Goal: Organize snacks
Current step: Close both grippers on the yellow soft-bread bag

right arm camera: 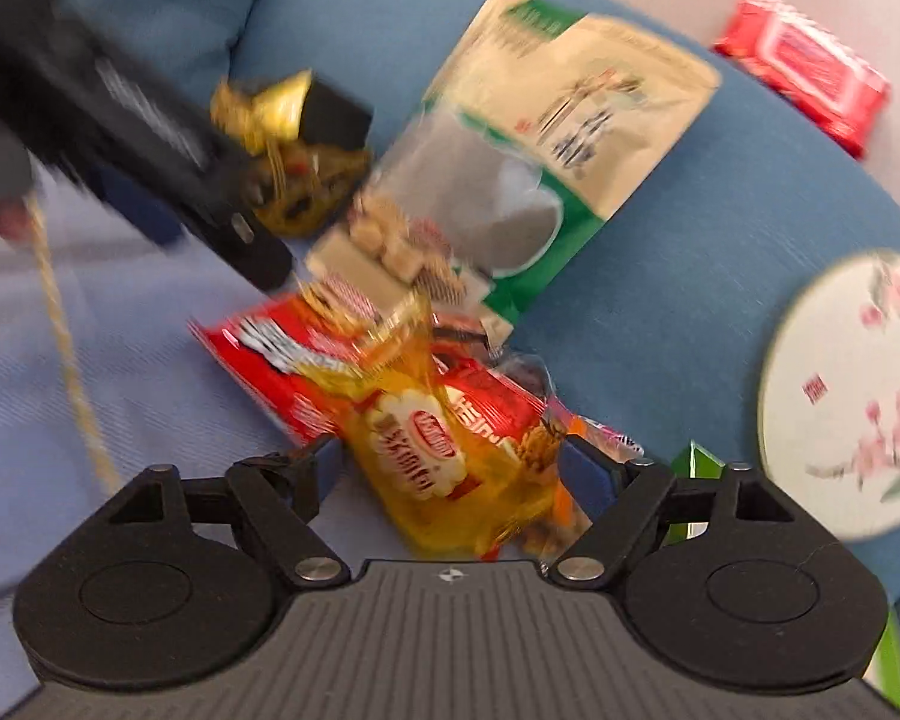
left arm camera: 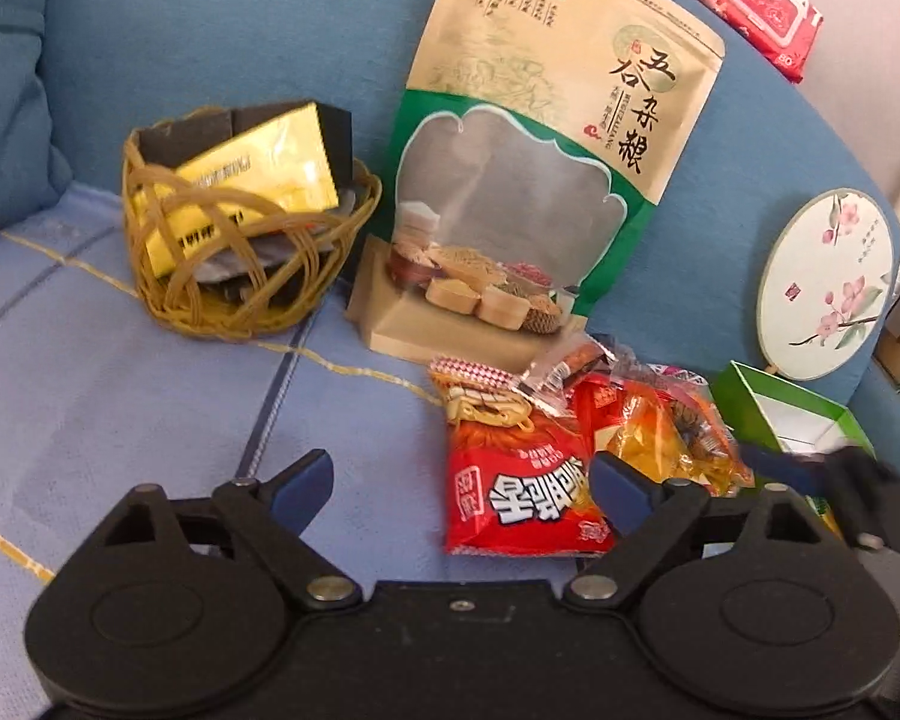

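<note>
A pile of snack packets lies on the blue sofa seat: a red packet point(left arm camera: 519, 492) point(right arm camera: 270, 360), a yellow packet point(left arm camera: 666, 450) point(right arm camera: 444, 468) and small wrapped snacks point(left arm camera: 570, 369). A wicker basket point(left arm camera: 240, 252) point(right arm camera: 306, 186) at the back left holds a yellow packet point(left arm camera: 252, 192) and dark packs. A tall grain bag point(left arm camera: 540, 150) point(right arm camera: 522, 168) leans on the backrest. My left gripper point(left arm camera: 459, 486) is open, its right finger over the red packet's edge. My right gripper point(right arm camera: 450, 471) is open with the yellow packet between its fingers, not pinched. The view is blurred.
A round floral fan point(left arm camera: 825, 282) point(right arm camera: 852, 396) leans at the right. A green box point(left arm camera: 792, 414) point(right arm camera: 699, 462) sits below it. A red wet-wipes pack point(left arm camera: 750, 6) point(right arm camera: 804, 72) lies on the backrest top. A blue cushion point(left arm camera: 6, 120) is at the left. The left gripper's body point(right arm camera: 150, 132) crosses the right view.
</note>
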Demonstrator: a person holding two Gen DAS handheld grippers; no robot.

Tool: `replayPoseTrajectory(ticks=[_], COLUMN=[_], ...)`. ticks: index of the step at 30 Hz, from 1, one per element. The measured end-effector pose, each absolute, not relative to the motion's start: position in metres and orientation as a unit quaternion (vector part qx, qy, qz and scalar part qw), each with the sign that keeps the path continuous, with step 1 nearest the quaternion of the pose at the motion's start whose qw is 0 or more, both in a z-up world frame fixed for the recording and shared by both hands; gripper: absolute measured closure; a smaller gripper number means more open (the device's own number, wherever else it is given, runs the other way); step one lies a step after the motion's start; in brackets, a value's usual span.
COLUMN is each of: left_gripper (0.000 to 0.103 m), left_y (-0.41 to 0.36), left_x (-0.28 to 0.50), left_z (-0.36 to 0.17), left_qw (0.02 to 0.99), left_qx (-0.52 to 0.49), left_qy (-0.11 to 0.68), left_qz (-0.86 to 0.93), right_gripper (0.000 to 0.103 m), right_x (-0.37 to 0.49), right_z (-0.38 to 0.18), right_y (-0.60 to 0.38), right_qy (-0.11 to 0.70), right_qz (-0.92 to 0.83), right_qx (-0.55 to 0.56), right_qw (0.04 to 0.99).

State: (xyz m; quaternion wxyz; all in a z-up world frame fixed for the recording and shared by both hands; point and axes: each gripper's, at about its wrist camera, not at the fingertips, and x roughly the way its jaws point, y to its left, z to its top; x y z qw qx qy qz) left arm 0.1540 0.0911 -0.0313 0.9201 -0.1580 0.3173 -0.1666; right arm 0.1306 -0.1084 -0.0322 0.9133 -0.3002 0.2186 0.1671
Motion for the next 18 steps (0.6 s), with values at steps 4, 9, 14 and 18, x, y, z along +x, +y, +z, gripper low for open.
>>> replayPoseTrajectory(ticks=[4, 9, 14, 18], left_gripper=[0.0, 0.0, 0.0, 0.013], left_y=[0.09, 0.083, 0.069, 0.049], left_x=[0.152, 0.143, 0.133, 0.126], left_z=[-0.032, -0.031, -0.032, -0.035], left_qw=[0.913, 0.902, 0.876, 0.859], left_qx=[-0.163, -0.172, -0.191, -0.171], left_qy=[0.326, 0.335, 0.349, 0.363], left_qz=[-0.183, -0.211, -0.272, -0.318], right_gripper=[0.031, 0.031, 0.0, 0.0], right_x=[0.126, 0.098, 0.063, 0.05], right_z=[-0.01, 0.006, -0.006, -0.025], right_y=[-0.121, -0.167, -0.184, -0.193], right_qy=[0.293, 0.397, 0.325, 0.298], right_qz=[0.187, 0.245, 0.208, 0.24], right_qx=[-0.21, -0.002, -0.02, 0.027], right_qw=[0.914, 0.885, 0.922, 0.923])
